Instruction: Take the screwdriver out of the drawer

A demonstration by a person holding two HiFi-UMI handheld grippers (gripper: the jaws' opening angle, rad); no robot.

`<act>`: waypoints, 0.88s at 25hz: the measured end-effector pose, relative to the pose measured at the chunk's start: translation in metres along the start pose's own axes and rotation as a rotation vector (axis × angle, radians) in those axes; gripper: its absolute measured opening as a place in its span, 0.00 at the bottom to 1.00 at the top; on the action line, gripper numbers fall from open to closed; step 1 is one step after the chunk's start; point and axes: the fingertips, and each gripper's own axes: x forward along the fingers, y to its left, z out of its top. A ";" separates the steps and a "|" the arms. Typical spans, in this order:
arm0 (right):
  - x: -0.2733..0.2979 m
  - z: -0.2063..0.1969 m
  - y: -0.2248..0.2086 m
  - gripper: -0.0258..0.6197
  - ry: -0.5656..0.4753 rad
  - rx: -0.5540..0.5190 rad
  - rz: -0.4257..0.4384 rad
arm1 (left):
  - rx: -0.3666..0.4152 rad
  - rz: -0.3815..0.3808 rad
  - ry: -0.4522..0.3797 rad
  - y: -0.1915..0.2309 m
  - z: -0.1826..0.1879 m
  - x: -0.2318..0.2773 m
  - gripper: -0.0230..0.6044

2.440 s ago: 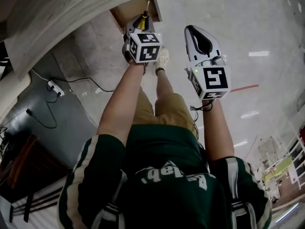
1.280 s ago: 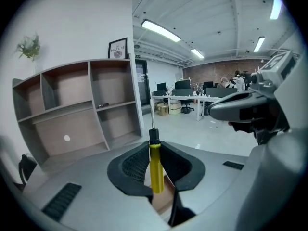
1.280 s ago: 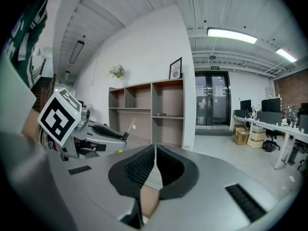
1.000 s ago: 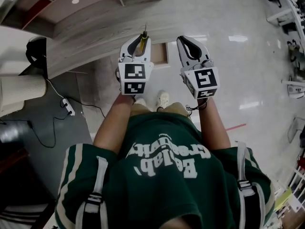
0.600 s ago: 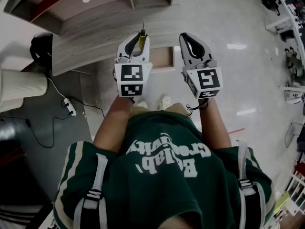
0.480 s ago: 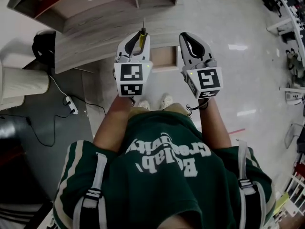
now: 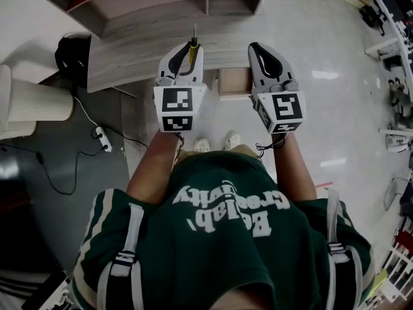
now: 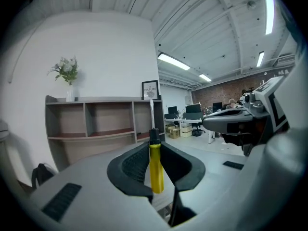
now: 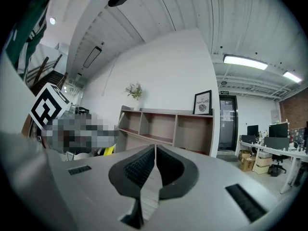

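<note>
Left hand-held gripper [image 7: 187, 51] clamps the yellow-handled screwdriver [image 8: 155, 165] well above the open drawer [image 7: 233, 82], right hand-held gripper [image 9: 155, 153] pinched together empty: removal looks done.

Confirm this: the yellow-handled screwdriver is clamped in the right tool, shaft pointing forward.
Wrong tool. The yellow-handled screwdriver is clamped in the left tool, shaft pointing forward; the left gripper view shows it. The right tool is shut, empty.

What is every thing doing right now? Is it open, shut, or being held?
screwdriver, gripped by its yellow handle, out of the drawer
left hand-held gripper, shut on the screwdriver
right hand-held gripper, shut, nothing in it
drawer, looks pulled out, open
</note>
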 end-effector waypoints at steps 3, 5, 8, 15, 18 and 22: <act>0.004 0.006 0.018 0.10 -0.005 -0.020 0.009 | 0.012 0.013 -0.027 0.017 0.004 -0.016 0.17; 0.008 0.004 0.030 0.10 0.004 -0.033 0.009 | 0.011 0.023 -0.036 0.030 0.003 -0.025 0.17; 0.011 0.004 0.046 0.10 0.003 -0.028 0.005 | 0.010 0.026 -0.037 0.040 -0.002 -0.034 0.17; 0.011 0.008 0.074 0.10 -0.022 -0.020 0.000 | 0.016 0.006 -0.045 0.049 -0.011 -0.056 0.17; 0.009 0.007 0.085 0.10 -0.021 -0.012 -0.001 | 0.024 -0.001 -0.040 0.054 -0.017 -0.062 0.17; 0.006 0.008 0.096 0.09 -0.015 -0.054 -0.012 | 0.024 -0.010 -0.048 0.060 -0.021 -0.071 0.17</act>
